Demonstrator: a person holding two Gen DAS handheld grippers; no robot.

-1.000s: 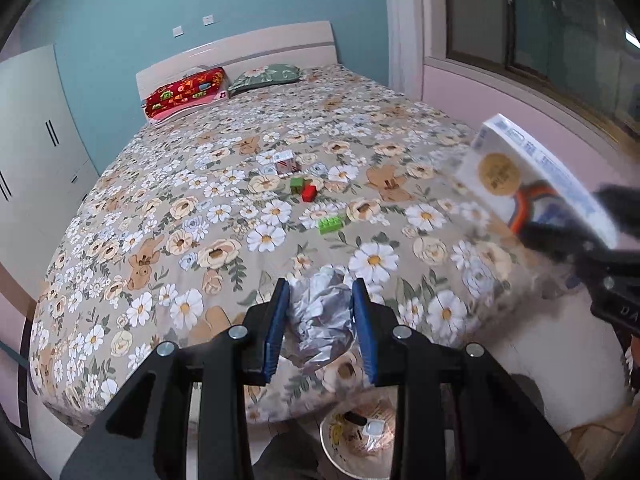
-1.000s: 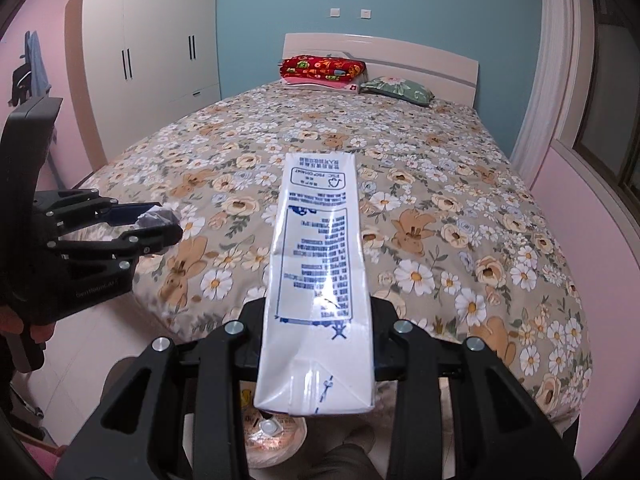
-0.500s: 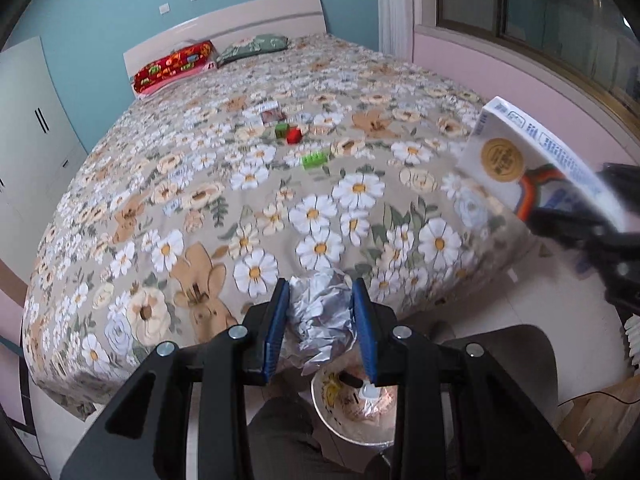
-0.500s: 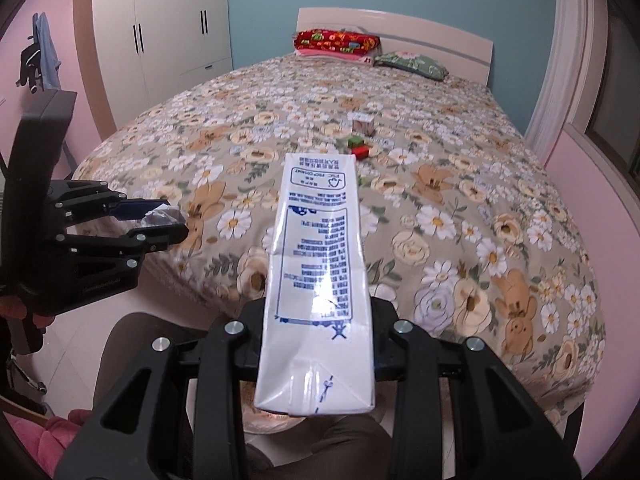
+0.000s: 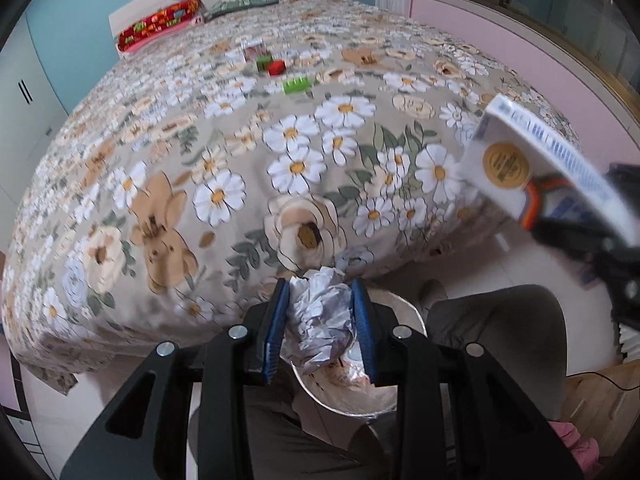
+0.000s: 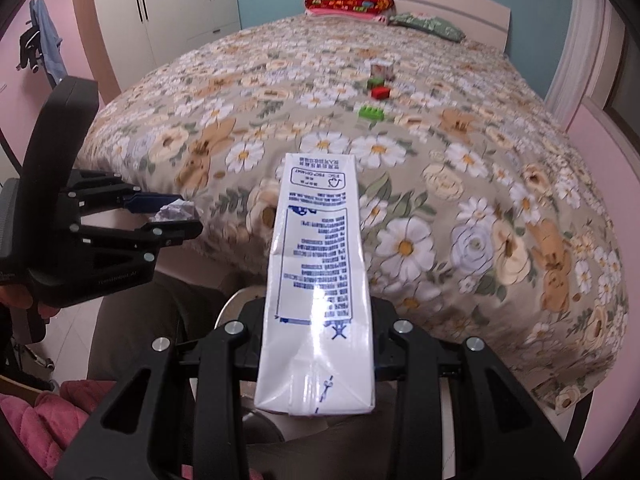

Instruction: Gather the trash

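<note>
Left wrist view: a crumpled silver foil ball [image 5: 322, 320] is being gripped by the left gripper [image 5: 320, 320] above a round white trash bin [image 5: 412, 316]; a white milk carton [image 6: 316, 300] is being clamped by the right gripper [image 6: 318, 344]. Release over the bin is judged next.

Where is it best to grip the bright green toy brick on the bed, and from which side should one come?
Grip the bright green toy brick across its two long side walls, coming straight down from above. It lies flat on the floral bedspread with its studs up, apart from the red brick behind it, so a hand-held gripper's fingers have room on both sides.
</note>
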